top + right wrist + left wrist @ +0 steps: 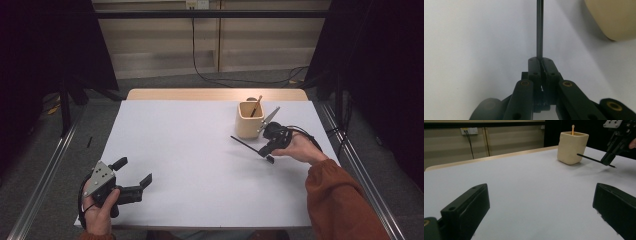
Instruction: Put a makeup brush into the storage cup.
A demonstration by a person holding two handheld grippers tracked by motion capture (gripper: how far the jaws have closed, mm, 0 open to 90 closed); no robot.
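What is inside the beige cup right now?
A thin wooden stick pokes out of the beige cup, leaning on its rim. Its lower end and the cup's bottom are hidden by the wall.

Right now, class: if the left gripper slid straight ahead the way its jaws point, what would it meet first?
Probably nothing soon. The open left gripper faces bare white table. The beige cup and the thin black stick in the right gripper sit right of its line, though depth is unclear.

cup [614, 18]: cut by top and right edges in right gripper view | thin black rod [539, 27]: far end runs off the top edge there | wooden stick [256, 106] in cup: lower part hidden by the wall
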